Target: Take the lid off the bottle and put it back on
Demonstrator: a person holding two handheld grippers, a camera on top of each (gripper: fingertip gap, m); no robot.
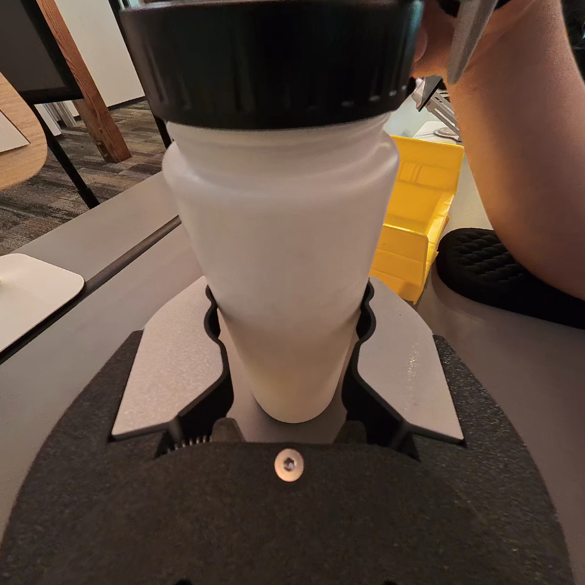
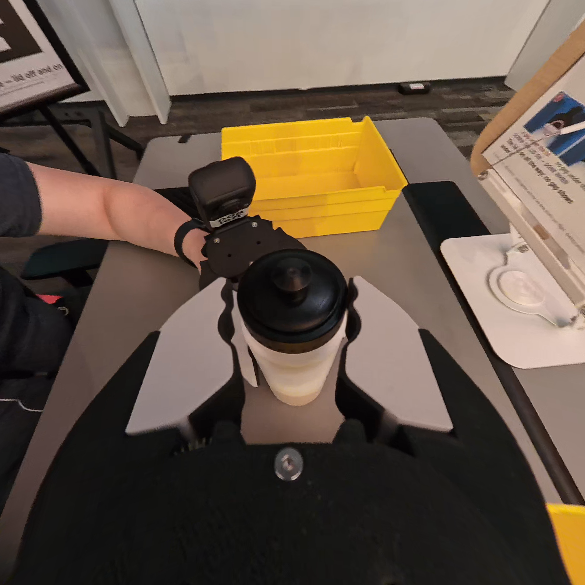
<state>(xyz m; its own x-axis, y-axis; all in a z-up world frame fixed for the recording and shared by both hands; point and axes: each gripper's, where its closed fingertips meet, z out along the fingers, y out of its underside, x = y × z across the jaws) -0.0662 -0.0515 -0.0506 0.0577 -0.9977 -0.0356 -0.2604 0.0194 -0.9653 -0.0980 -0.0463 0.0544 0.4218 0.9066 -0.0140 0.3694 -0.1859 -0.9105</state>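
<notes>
A white translucent bottle (image 1: 281,253) with a black lid (image 1: 269,63) stands upright on the grey table (image 1: 95,316). My left gripper (image 1: 288,285) is shut on the bottle's lower body, one finger on each side. In the right wrist view, my right gripper (image 2: 291,280) comes from above and its fingers flank the lid (image 2: 291,316), with the pads against its sides. The lid sits on the bottle (image 2: 291,370). The left gripper's body (image 2: 234,250) shows behind the bottle. One finger (image 1: 468,41) of the right gripper shows at the top right of the left wrist view.
A yellow bin (image 2: 316,177) stands on the table behind the bottle. A black pad (image 2: 443,209) lies to its right. A white stand base (image 2: 522,332) with an instruction board is at the right edge. A person's forearm (image 2: 110,209) reaches in from the left.
</notes>
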